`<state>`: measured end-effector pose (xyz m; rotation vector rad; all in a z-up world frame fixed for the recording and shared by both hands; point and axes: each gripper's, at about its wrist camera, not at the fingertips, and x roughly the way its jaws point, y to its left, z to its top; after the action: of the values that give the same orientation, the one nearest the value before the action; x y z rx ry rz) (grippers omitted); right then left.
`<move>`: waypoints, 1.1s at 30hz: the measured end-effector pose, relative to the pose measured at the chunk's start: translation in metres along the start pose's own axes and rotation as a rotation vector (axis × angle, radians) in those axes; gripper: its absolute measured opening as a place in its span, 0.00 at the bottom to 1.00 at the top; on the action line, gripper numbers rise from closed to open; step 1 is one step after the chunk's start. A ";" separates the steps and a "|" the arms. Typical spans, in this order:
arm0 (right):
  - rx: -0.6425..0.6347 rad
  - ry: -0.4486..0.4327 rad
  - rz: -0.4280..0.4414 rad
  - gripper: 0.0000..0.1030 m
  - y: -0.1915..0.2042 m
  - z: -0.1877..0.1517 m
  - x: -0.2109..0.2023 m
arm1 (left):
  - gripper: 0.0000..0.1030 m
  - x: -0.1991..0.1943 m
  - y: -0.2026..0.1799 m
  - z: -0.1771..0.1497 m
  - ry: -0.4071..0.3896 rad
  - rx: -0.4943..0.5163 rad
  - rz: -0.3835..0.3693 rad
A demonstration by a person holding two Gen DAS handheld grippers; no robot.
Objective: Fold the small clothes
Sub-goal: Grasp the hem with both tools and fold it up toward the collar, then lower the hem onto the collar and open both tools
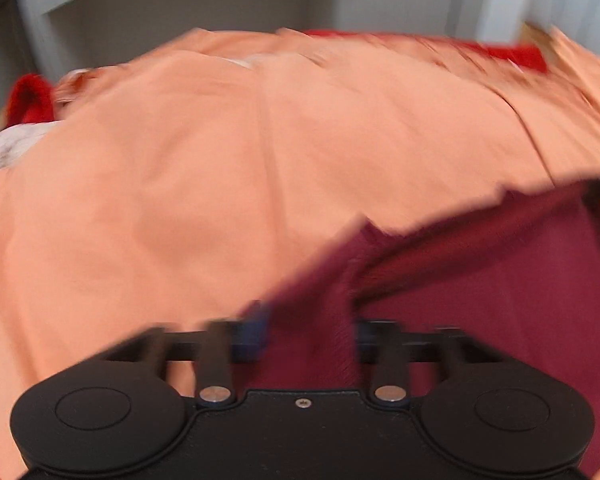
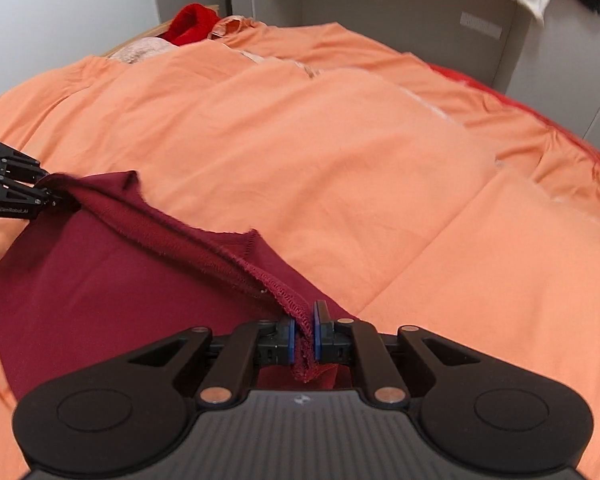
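Right gripper (image 2: pixel 304 334) with blue pads clamped on the stitched hem of a maroon knit garment (image 2: pixel 100 280), opposite hem corner pinched by the left gripper (image 2: pixel 54 200), edge stretched taut between, body draped on smooth orange sheet (image 2: pixel 340 160), crumpled red cloth (image 2: pixel 190 22) beyond.

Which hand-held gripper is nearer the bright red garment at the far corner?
Left. The left hand-held gripper holds the maroon cloth on the side where the bright red garment lies; the right hand-held gripper grips the hem farther away.
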<state>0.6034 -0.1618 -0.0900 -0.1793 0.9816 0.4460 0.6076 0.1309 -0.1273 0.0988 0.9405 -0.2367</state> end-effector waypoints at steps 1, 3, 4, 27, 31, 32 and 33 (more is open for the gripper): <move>0.007 -0.009 -0.008 0.26 -0.004 -0.001 0.005 | 0.74 -0.002 0.008 0.002 -0.042 -0.030 0.012; 0.031 -0.063 -0.054 0.59 -0.010 -0.004 0.007 | 0.80 -0.011 0.028 0.004 -0.095 -0.096 -0.040; 0.045 -0.099 -0.065 0.72 -0.014 -0.005 0.006 | 0.81 -0.017 0.036 0.006 -0.113 -0.126 -0.057; 0.326 -0.130 0.166 0.28 -0.042 -0.021 0.034 | 0.94 -0.003 -0.057 -0.046 -0.126 0.137 0.125; 0.389 -0.212 0.099 0.31 -0.072 -0.015 0.025 | 0.93 -0.008 -0.044 -0.046 -0.147 0.076 0.128; 0.376 -0.216 0.100 0.31 -0.072 -0.018 0.019 | 0.93 -0.014 -0.042 -0.047 -0.164 0.069 0.141; 0.360 -0.214 0.109 0.30 -0.071 -0.024 0.011 | 0.93 -0.022 -0.042 -0.048 -0.181 0.071 0.160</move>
<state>0.6220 -0.2303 -0.1163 0.2434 0.8470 0.3721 0.5468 0.1025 -0.1373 0.2133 0.7399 -0.1279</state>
